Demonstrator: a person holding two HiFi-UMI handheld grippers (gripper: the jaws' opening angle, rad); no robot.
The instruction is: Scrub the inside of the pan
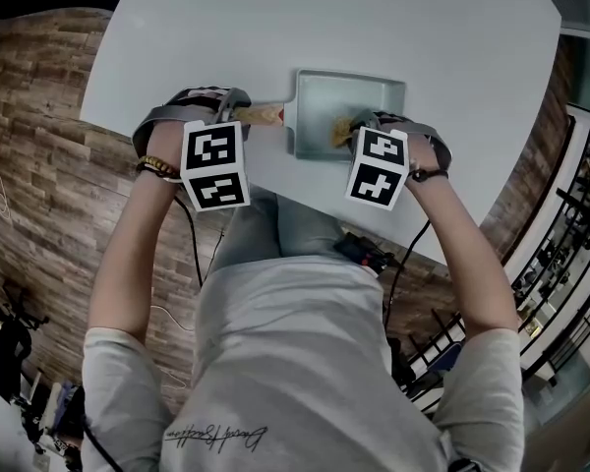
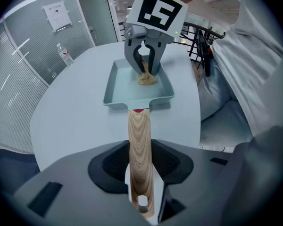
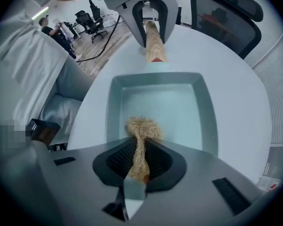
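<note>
A pale teal rectangular pan (image 1: 366, 94) lies on the white table, its wooden handle (image 1: 261, 116) pointing left. My left gripper (image 1: 238, 116) is shut on that handle (image 2: 140, 145), which runs straight between the jaws of the left gripper (image 2: 140, 167). My right gripper (image 1: 360, 128) is shut on a tan fibrous scrubber (image 3: 140, 130). The scrubber's tuft rests on the pan floor (image 3: 170, 105) near the pan's near wall. In the left gripper view, the right gripper (image 2: 146, 62) stands over the pan (image 2: 120, 86) with the scrubber (image 2: 146, 78) under it. The left gripper (image 3: 151, 25) shows at the top of the right gripper view.
The round white table (image 1: 275, 28) ends just below the pan, at the person's lap. A water bottle (image 2: 65, 56) stands at the far edge. Office chairs (image 3: 226, 13) sit beyond the table, and a black railing (image 1: 580, 214) runs along the right.
</note>
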